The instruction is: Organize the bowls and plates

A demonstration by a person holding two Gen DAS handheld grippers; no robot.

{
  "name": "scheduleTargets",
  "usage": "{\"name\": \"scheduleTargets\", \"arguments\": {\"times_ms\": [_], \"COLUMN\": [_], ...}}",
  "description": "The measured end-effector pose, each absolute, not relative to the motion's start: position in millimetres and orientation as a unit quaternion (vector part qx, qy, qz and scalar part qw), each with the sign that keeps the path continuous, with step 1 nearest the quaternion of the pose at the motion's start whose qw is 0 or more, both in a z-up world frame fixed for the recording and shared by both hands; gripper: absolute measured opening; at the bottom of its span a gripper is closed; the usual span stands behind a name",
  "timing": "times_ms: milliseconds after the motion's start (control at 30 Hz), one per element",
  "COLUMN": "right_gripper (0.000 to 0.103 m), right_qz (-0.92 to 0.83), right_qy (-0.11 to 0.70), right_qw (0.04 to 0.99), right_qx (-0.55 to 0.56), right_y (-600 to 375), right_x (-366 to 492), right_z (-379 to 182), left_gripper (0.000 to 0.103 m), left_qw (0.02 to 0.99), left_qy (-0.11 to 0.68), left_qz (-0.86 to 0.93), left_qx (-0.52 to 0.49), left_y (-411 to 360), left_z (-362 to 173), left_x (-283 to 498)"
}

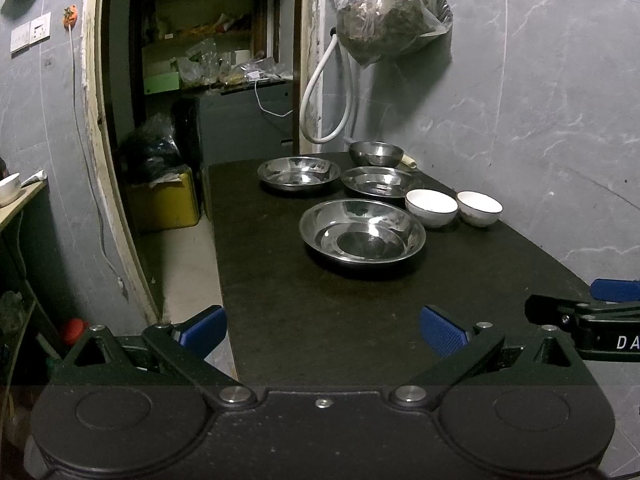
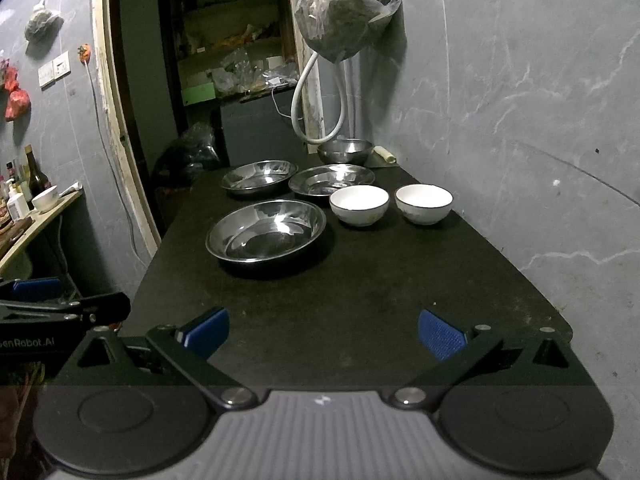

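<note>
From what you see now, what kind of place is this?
Probably the kitchen or dining corner of a home. Steel dishes and white bowls stand on a dark table, bottles crowd a side counter, and a doorway opens onto cluttered storage shelves.

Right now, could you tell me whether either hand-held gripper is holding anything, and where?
Nothing is held: the left hand-held gripper and right hand-held gripper are both open above the table.
</note>
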State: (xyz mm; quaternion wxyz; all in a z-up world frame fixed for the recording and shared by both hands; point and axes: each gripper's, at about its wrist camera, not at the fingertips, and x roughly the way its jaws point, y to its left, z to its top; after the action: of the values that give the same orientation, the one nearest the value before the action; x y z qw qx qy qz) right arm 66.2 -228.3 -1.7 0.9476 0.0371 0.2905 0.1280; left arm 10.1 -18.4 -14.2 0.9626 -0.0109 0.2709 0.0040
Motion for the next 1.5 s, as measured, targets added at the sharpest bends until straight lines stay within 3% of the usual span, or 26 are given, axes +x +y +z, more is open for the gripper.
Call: {"name": "scheduleTargets", "arguments": {"times_ms": [933, 1500], "right_gripper": [0.103, 0.103], "right_qz": [0.112, 0.037], "right_qy": [0.3, 0.361], "right_qw": [0.947, 0.932], "right_qx": [0.027, 0.012], "right_y": [-227.5, -218.7], "right_x": [78.2, 92.5], "right_z": [-1.8, 51.5], "left_gripper": [0.102, 0.102], "left_qw": [0.959, 0.95], "left_qy": [0.282, 0.304], "left_qz": [0.011, 0.017], "left_qx": [-0.015, -0.067], "left_y": [-5.8, 11.7], "left_z": [-12.7, 18.5], "left_x": [15.6, 30.1]}}
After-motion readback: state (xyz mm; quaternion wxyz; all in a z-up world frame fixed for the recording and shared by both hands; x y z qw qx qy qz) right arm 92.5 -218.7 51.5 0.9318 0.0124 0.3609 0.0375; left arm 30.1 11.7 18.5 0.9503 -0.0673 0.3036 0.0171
